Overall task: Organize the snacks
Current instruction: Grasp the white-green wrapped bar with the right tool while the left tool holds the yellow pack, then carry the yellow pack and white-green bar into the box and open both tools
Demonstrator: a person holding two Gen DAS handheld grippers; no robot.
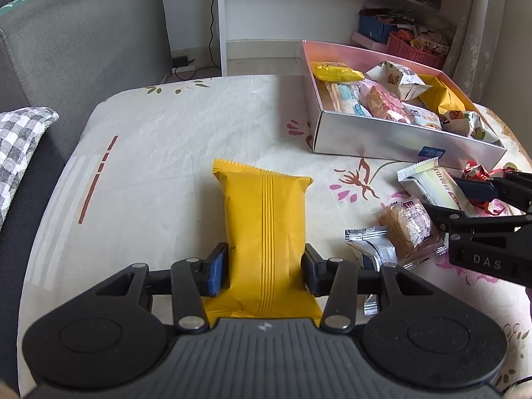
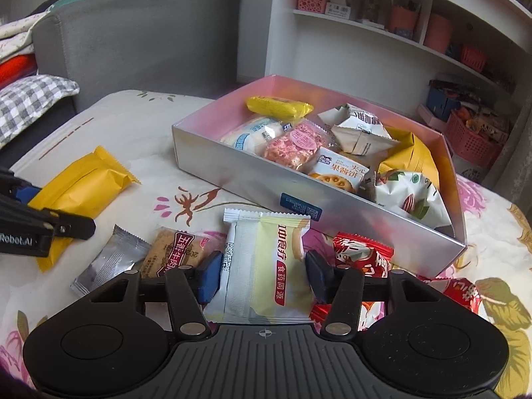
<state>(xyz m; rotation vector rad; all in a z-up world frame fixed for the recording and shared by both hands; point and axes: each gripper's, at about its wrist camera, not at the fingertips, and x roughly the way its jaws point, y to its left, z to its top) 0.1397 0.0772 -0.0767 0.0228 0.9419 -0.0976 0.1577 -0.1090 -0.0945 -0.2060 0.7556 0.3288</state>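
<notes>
Left gripper clamped on the yellow packet, pads pinching both sides near its closer end; packet lies flat on the floral-cloth counter, mid-surface, well left of the box. Right gripper straddles the white-and-pale-yellow packet; pads sit right at its edges, real squeeze or not I cannot tell. That packet lies just in front of the silver box, whose near wall faces us. Box sits toward the counter's far right corner, already holding several snacks (yellow, pink, white wrappers). Loose beside the right gripper: silver sachet, brown beef-cake packet, red candies.
</notes>
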